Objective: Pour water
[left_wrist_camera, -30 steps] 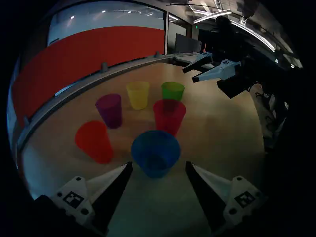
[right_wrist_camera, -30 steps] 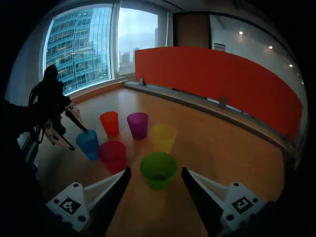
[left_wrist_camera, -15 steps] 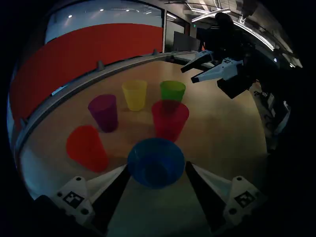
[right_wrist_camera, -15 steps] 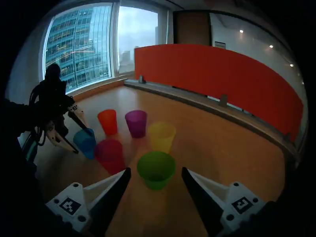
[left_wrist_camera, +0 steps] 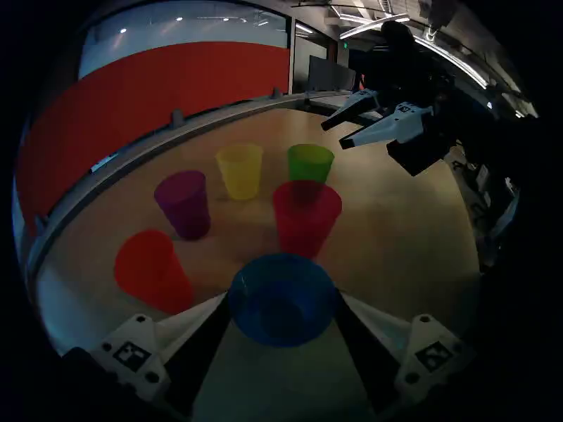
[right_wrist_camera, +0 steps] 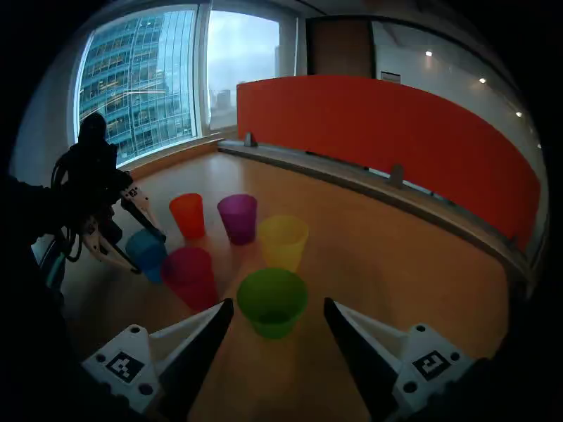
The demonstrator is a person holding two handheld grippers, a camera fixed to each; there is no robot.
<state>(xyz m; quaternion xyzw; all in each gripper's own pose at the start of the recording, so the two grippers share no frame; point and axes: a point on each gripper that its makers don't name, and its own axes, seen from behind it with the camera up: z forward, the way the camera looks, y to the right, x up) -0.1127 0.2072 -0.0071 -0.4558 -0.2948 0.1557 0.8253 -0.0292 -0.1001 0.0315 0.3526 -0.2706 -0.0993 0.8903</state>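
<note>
Left gripper view: blue cup (left_wrist_camera: pixel 283 309) overlaps both fingers (left_wrist_camera: pixel 188 329).

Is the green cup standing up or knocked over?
Standing up: the green cup rests on its base, open mouth facing up.

You face a wood surface (right_wrist_camera: pixel 415 260) | orange partition (right_wrist_camera: pixel 394 130) along your far edge | window (right_wrist_camera: pixel 134 91) with towers | ceiling lights (left_wrist_camera: pixel 366 27)
</note>
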